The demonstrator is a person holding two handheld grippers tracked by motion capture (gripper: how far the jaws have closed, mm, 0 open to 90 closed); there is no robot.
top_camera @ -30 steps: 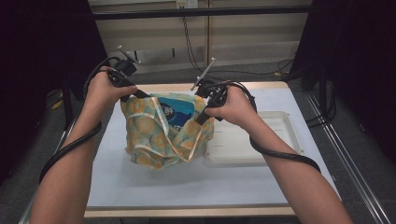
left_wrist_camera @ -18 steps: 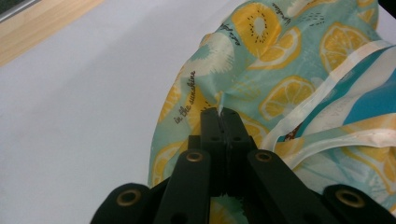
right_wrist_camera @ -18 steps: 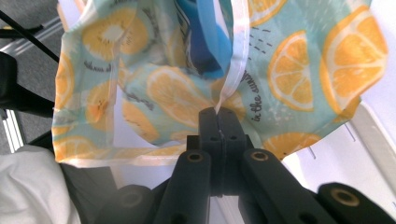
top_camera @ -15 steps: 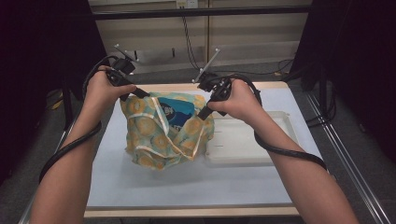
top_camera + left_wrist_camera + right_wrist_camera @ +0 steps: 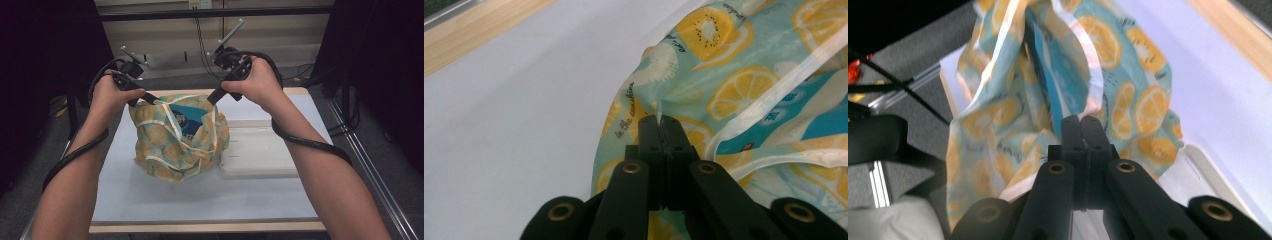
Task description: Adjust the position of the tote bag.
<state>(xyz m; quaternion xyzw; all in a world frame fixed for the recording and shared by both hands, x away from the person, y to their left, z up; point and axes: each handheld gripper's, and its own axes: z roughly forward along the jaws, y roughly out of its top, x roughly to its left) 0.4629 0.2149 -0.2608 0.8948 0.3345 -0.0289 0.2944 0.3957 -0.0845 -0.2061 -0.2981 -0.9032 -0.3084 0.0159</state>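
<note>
Fingers of both grippers are pinched shut on the rim of the turquoise plastic bag printed with orange and lemon slices [image 5: 175, 140]: the left gripper [image 5: 150, 98] grips the rim's left corner, where its fingers [image 5: 659, 131] close on a fold of film, and the right gripper [image 5: 212, 97] grips the opposite edge, its fingers [image 5: 1080, 131] clamped just below the white trim. Against the high view of a second ago, both hands have risen and moved toward the far side of the table, and the right one has swung up and outward, so the bag's mouth is stretched wider and its top pulled taut. By my reading, that is the opening step well along: the mouth is spread enough to show a blue packet [image 5: 184, 120] standing inside. The bag sits on the white table [image 5: 200, 200], its base slumped and creased, white handle straps draped loosely over the front, touching the flat white tray [image 5: 260, 155] at its right.
</note>
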